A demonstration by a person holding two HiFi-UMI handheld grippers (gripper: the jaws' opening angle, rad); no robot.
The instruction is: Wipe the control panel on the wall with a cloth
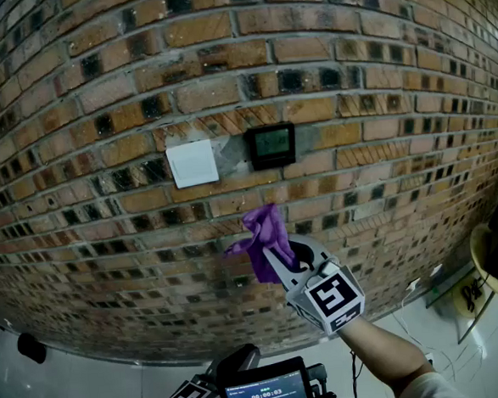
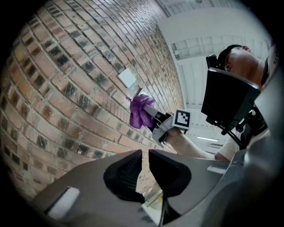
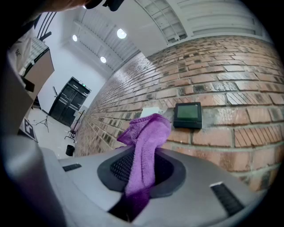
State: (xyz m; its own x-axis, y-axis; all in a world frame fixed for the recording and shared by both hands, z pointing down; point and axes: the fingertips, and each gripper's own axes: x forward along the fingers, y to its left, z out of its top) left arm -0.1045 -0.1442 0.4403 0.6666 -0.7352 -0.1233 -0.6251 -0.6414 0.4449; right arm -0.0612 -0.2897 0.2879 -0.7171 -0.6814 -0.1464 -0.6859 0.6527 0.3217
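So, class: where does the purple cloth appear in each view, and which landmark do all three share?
Head view: cloth centre, below the control panel.
Left gripper view: cloth upper centre, against brick wall.
Right gripper view: cloth centre, pinched in right claw.
Shared landmark: white wall plate.

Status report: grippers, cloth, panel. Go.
Right gripper shut on purple cloth, up near the wall. Left gripper shut, empty, held low. Cloth below the control panel, not on it yet. Nothing between them; white switch beside panel.
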